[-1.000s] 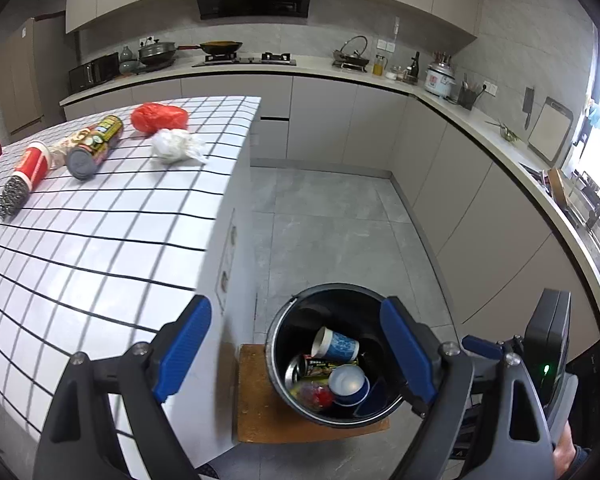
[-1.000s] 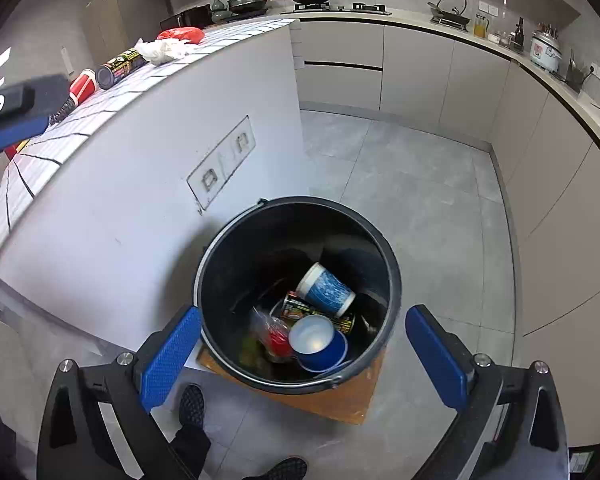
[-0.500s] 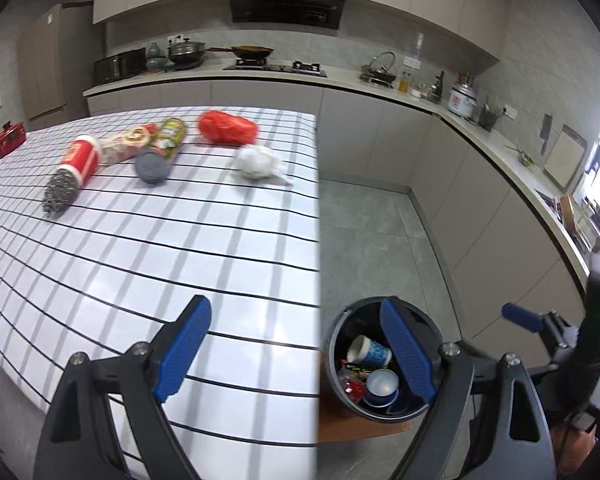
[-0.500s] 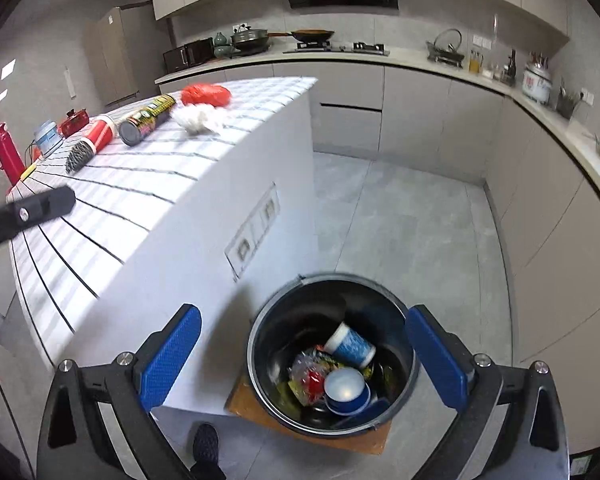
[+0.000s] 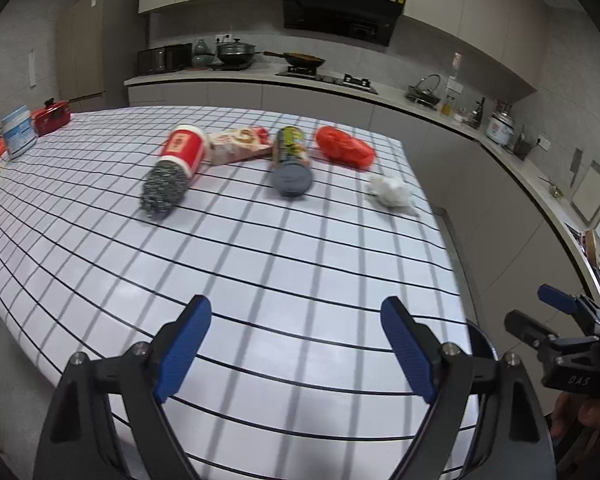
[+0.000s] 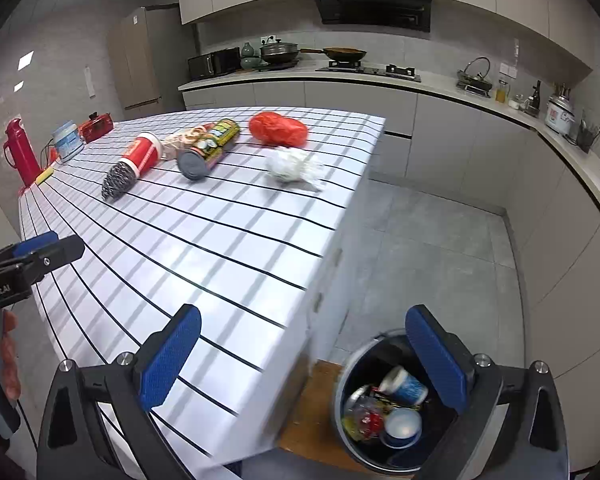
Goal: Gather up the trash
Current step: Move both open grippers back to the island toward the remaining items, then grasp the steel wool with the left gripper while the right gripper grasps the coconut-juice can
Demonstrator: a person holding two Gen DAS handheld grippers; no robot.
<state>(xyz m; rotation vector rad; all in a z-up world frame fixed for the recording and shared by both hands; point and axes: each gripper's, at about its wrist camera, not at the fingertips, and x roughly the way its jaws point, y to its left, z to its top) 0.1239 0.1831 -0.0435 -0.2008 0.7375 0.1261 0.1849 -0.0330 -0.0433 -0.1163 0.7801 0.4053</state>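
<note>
Trash lies at the far side of the checked tabletop point(image 5: 260, 264): a red cup point(image 5: 182, 148) with a steel scourer point(image 5: 162, 194) in its mouth, a snack packet point(image 5: 240, 145), a green can point(image 5: 292, 158), a red bag point(image 5: 344, 148) and a white paper wad point(image 5: 390, 191). The same items show in the right wrist view, with the wad point(image 6: 294, 166) and the can point(image 6: 210, 148). The black bin point(image 6: 384, 404) holds cups and wrappers on the floor beside the counter. My left gripper point(image 5: 296, 348) and right gripper point(image 6: 304, 356) are open and empty, well short of the trash.
A red thermos point(image 6: 20, 152), a small tub point(image 6: 66, 140) and a red box point(image 6: 96, 126) stand at the table's far left. A wooden board point(image 6: 308, 416) lies under the bin. Kitchen counters run along the back and right walls point(image 6: 480, 120).
Both grippers have risen from over the bin and swung left towards the tabletop. The bin has slid to the lower right of the views. Both stay open.
</note>
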